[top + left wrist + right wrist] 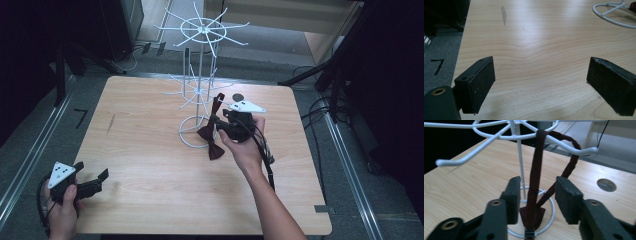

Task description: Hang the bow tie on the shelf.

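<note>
The dark red bow tie (212,134) hangs by its strap from a lower arm of the white wire rack (199,75), its bow dangling beside the rack's ring base and low over the wooden worktop (150,150). Your right gripper (220,121) is at the rack, just beside the pole, with the strap running down between its two jaws; in the right gripper view the bow tie (534,195) passes through the gap with daylight on both sides, so the jaws stand parted and clamp nothing. The rack (519,165) pole rises just behind the strap, and a wire arm crosses above the jaws. A round hole (606,185) in the worktop (461,187) lies beyond the rack. Your left gripper (90,177) sits well away from the rack, at the worktop's near corner, jaws spread wide over bare wood; in the left gripper view the rack's ring base (614,15) shows far off. One bow tie, one rack, two grippers, one hole. A painted "7" (437,66) marks the floor beside the worktop (536,50).
</note>
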